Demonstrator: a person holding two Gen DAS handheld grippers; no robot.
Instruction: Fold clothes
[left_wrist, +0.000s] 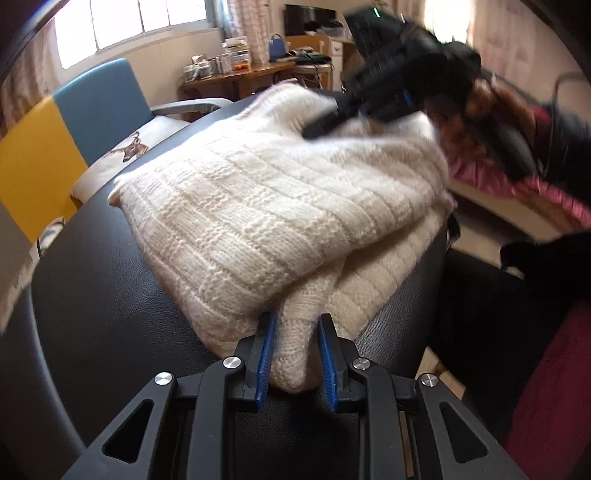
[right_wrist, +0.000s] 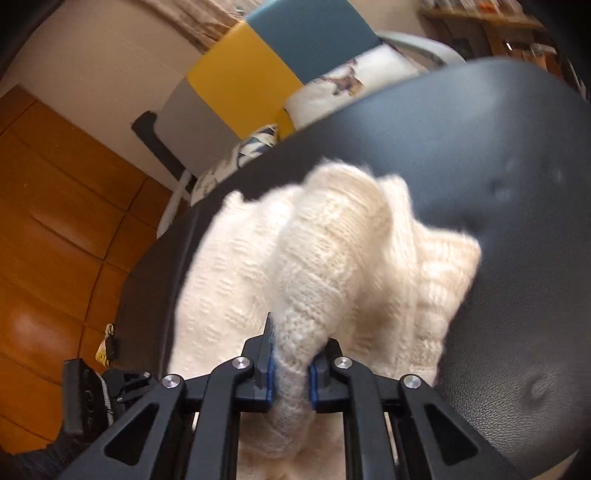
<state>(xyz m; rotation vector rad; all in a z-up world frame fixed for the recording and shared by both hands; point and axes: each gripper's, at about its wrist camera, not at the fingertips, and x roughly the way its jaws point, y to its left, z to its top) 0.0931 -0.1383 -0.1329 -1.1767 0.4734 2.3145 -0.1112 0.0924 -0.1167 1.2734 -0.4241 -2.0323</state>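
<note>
Right, both hand-held grippers are clamped on the cream knit sweater (left_wrist: 280, 221) lying on the black padded worktop (left_wrist: 103, 295): left hand-held gripper (left_wrist: 295, 354) pinches a near fold, right hand-held gripper (right_wrist: 290, 373) a bunched ridge. Risk: thick knit slips from shallow pinch w/ uneven pull, or fold skews off edge

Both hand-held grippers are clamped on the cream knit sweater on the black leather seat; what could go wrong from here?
1. The left hand-held gripper pinches only a narrow bunched fold of the cream knit sweater; a pull might slip it free or stretch the knit.
2. The sweater's lower layer overhangs the black leather seat edge, so it may slide off.
3. The right hand-held gripper holds a thick roll, which could undo the fold if lifted.
</note>
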